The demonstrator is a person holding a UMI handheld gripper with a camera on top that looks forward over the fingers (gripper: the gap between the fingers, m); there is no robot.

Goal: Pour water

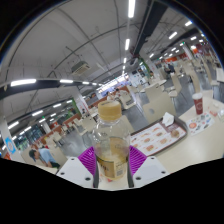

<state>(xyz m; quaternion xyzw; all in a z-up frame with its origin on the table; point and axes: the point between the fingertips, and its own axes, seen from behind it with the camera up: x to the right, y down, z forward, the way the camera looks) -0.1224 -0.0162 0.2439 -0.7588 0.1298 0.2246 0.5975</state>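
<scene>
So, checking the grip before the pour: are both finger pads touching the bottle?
Touching. The gripper view shows the bottle filling the space between the purple pads, with no gap either side.

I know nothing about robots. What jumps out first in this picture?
A clear plastic bottle, partly filled with a pale yellowish liquid, stands upright between the gripper's fingers, whose purple pads press on its sides. Beyond it lies a white table bearing a printed menu sheet. Behind stretches a large hall with long ceiling lights.
</scene>
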